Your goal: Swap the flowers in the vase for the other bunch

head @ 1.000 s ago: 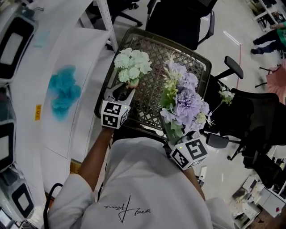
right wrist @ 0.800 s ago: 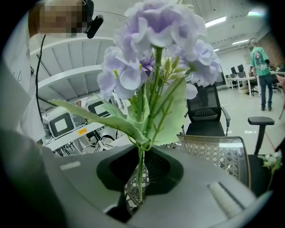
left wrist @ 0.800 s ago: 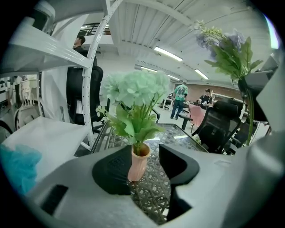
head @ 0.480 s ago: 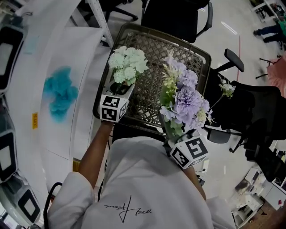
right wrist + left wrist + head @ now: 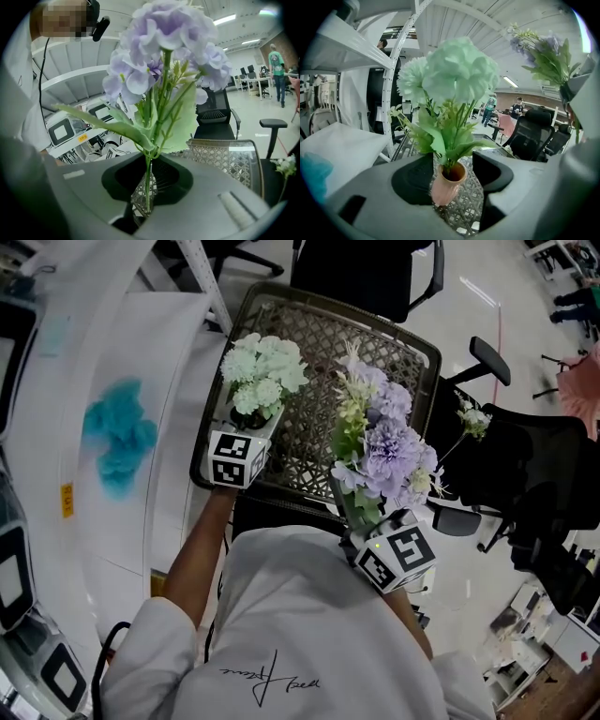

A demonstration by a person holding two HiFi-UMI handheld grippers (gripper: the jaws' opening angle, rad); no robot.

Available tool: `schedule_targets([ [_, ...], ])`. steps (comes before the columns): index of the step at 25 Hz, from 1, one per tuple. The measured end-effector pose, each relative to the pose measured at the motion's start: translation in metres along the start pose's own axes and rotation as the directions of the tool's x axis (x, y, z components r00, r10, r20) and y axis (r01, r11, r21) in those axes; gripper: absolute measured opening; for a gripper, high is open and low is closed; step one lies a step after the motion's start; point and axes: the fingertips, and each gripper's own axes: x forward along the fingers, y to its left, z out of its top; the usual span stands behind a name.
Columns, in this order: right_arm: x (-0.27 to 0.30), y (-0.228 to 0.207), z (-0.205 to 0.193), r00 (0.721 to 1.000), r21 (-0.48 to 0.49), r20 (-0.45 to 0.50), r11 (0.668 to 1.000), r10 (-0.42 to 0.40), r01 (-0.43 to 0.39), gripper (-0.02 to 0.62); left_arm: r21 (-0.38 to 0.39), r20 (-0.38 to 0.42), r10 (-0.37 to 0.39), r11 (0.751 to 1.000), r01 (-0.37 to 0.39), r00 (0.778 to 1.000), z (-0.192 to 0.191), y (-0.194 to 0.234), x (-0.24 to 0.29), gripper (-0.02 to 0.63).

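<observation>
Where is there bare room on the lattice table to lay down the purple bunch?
Free: the far half of the lattice table beyond the vase, and the white surface between it and the teal bunch. Crowded: the near-left corner, around the vase.

Table's far half lies open
The vase blocks its near left edge, the purple bunch overhangs near right, a shelf post flanks the far left corner.
</observation>
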Motion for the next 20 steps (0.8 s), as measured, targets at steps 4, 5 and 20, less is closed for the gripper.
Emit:
schedule_targets([
  [4, 0.005, 0.0, -0.001, 1.0, -0.001, -0.011, 1.0, 0.003, -0.003, 0.048, 0.004, 0.006, -0.008, 1.0, 0.008, 1.0, 0.001, 0.001, 0.005, 0.253],
  [5, 0.006, 0.0, -0.001, 1.0, -0.001, -0.015, 1.0, 0.003, -0.003, 0.048, 0.002, 0.008, -0.011, 1.0, 0.011, 1.0, 0.001, 0.002, 0.007, 0.253],
  [20, 0.008, 0.005, -0.004, 0.999, -0.007, -0.036, 1.0, 0.008, -0.008, 0.049, -0.042, 0.036, -0.013, 0.999, 0.015, 0.999, 0.002, 0.007, 0.016, 0.192],
])
